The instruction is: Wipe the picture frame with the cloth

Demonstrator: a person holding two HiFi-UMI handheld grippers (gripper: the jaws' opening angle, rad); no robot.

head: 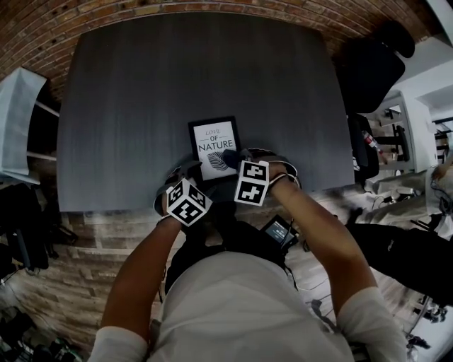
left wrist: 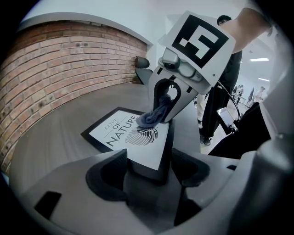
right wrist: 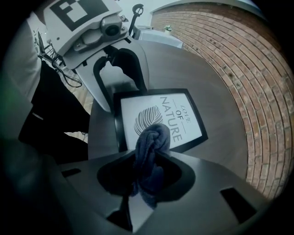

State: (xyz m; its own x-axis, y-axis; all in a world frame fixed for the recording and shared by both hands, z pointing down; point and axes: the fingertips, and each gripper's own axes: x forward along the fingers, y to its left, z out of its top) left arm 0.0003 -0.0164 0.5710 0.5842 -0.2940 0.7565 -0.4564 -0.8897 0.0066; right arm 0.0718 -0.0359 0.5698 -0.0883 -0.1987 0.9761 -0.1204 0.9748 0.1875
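Nearest, had the left gripper [left wrist: 148,160] clamped on the near corner of the picture frame [head: 214,147]. Just beyond, pinched the dark blue cloth [right wrist: 149,151] in the right gripper [right wrist: 147,176], its bunched end down on the leaf print [right wrist: 148,120]. Had that frame lying flat by the middle of the counter's [head: 141,106] near edge, brickwork [head: 212,10] past the far edge.

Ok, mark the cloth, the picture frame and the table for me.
cloth [right wrist: 151,147], right gripper view, on its bunched upper fold.
picture frame [head: 213,145], head view, on its white print.
table [head: 177,71], head view, on its bare dark top.
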